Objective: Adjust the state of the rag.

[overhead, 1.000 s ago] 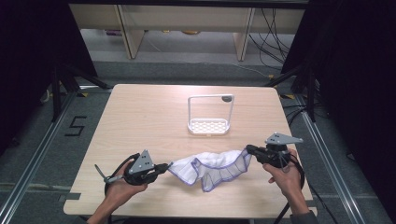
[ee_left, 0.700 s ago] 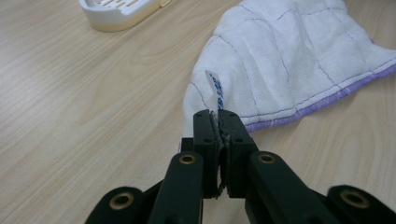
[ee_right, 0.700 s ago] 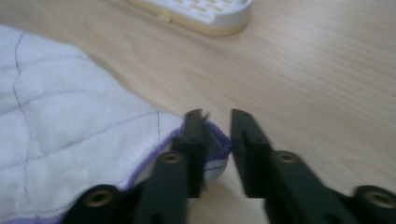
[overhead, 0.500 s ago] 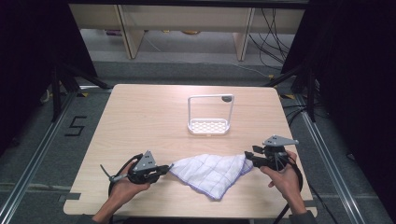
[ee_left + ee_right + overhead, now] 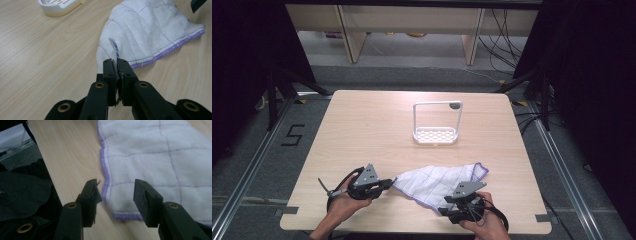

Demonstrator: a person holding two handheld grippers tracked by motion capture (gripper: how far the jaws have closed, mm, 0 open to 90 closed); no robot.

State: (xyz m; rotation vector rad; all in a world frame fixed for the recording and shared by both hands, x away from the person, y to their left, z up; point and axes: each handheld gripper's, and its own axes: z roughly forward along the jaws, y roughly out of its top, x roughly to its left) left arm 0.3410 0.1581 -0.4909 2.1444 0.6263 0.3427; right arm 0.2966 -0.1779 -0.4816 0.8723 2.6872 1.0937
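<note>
White cloth [image 5: 439, 182] with purple stitched edge and thin purple grid lines lies spread flat on the wooden surface [image 5: 362, 130], well on the person's side of the white rack [image 5: 435, 135]. The rack stands upright toward the far middle of the surface: perforated tray base, tall white frame over it, well apart from the cloth.

Left tool [image 5: 384, 184], at the cloth's left corner: jaws pressed together, pinching that corner. Left gripper view: cloth [image 5: 147, 32] fabric is caught between the two black pads, a small white label with blue print [image 5: 114, 47] sticks up just past the tips of the left tool [image 5: 117, 65], and the rest of the cloth fans out away from it. Rack corner [image 5: 60, 6] shows at the top left of that view. Left hand [image 5: 343, 207] holds the tool low over the surface.

Right tool [image 5: 446, 209], at the cloth's near edge, right of its middle: jaws spread and just been opening, nothing pinched. Right gripper view: the right tool [image 5: 115, 188] has one jaw over bare wood just beside the purple hem, the other over the white fabric, so the cloth [image 5: 155, 157] corner and hem sit in the gap between them; pads not pressing on it. Can't tell if the tips touch the fabric. Right hand [image 5: 484, 225] is at the near edge of the surface, below the cloth.

Far right corner of the cloth lies free, pointing away from both tools.
</note>
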